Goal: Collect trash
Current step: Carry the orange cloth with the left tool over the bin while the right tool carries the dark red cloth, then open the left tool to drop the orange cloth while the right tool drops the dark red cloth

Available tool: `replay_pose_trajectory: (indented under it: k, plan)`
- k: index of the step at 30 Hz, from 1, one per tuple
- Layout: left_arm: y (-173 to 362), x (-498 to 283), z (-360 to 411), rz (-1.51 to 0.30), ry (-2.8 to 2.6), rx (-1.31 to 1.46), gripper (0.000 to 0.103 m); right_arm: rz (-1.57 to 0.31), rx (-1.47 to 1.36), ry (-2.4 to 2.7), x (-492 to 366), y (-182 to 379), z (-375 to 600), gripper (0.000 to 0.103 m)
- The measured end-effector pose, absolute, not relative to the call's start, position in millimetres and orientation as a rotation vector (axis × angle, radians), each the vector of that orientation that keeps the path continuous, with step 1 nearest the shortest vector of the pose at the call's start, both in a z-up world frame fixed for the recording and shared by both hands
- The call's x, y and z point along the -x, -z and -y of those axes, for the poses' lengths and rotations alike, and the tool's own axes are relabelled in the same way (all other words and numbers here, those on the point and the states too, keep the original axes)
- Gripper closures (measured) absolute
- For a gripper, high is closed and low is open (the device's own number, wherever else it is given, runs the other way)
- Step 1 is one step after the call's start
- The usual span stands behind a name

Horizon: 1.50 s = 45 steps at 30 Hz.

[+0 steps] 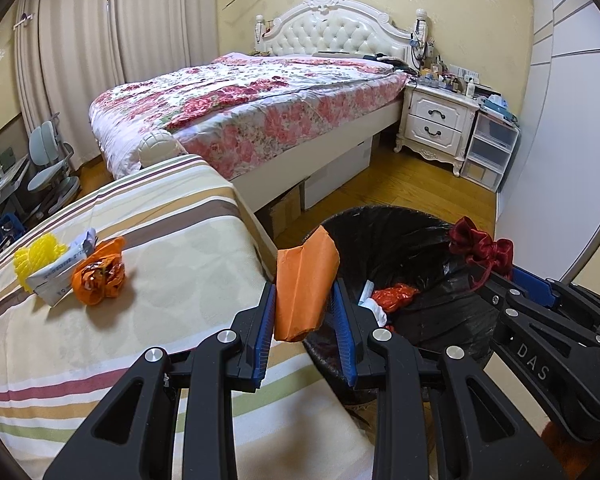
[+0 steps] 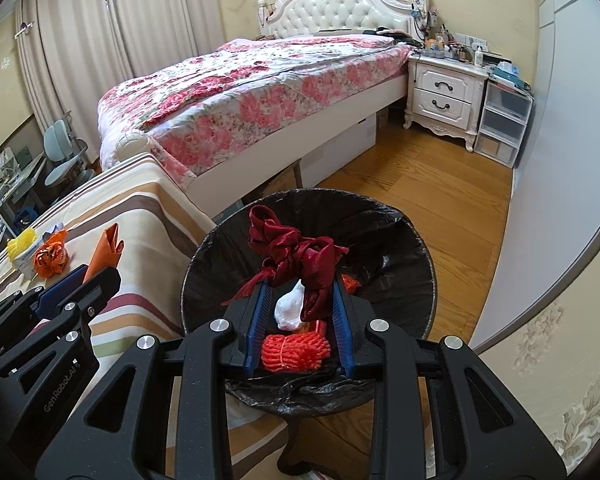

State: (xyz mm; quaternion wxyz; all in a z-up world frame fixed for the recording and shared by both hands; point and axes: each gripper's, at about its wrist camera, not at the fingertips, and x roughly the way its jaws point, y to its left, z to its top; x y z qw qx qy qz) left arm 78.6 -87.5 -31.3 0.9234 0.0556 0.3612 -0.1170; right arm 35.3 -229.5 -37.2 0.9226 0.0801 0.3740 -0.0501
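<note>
White wad [image 2: 290,312] shows from right wrist only

Bin [image 2: 416,280]: mouth open and unblocked from above; black liner along the inner wall; floor partly taken by an orange net bundle [image 2: 294,350] and white crumpled paper [image 2: 290,308].

Striped bedding [image 1: 160,280]: broad bare stretch between its near edge and the litter cluster at the far left, yellow mesh [image 1: 34,258], white packet [image 1: 62,268], orange wrapper [image 1: 100,270], all touching one another.

Gap between bedding edge and bin: narrow; the two stand just beside each other.

Wooden floor [image 2: 440,184]: clear lane right of the bin, bounded by the floral bed [image 2: 260,92], the nightstand [image 2: 444,92] and the pale wall [image 2: 560,200].
</note>
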Motion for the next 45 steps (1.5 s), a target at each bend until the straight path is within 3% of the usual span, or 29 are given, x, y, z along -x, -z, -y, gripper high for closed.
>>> replay_pose_trajectory:
  k: [27, 29, 32, 35, 45]
  plan:
    - [37, -93, 122, -0.739, 0.245, -0.183, 0.073, -0.797, -0.186, 0.173, -56, 53, 256, 0.071]
    - [37, -94, 122, -0.738, 0.244, -0.184, 0.063, -0.795, -0.182, 0.182, -56, 53, 257, 0.062]
    - [34, -94, 120, -0.731, 0.239, -0.176, 0.045, -0.791, -0.179, 0.197, -54, 52, 258, 0.058]
    - [32, -94, 117, -0.726, 0.230, -0.170, 0.035, -0.788, -0.182, 0.210, -53, 51, 261, 0.056]
    - [24, -82, 85, -0.706, 0.177, -0.167, 0.029, -0.772, -0.171, 0.187, -44, 41, 245, 0.048]
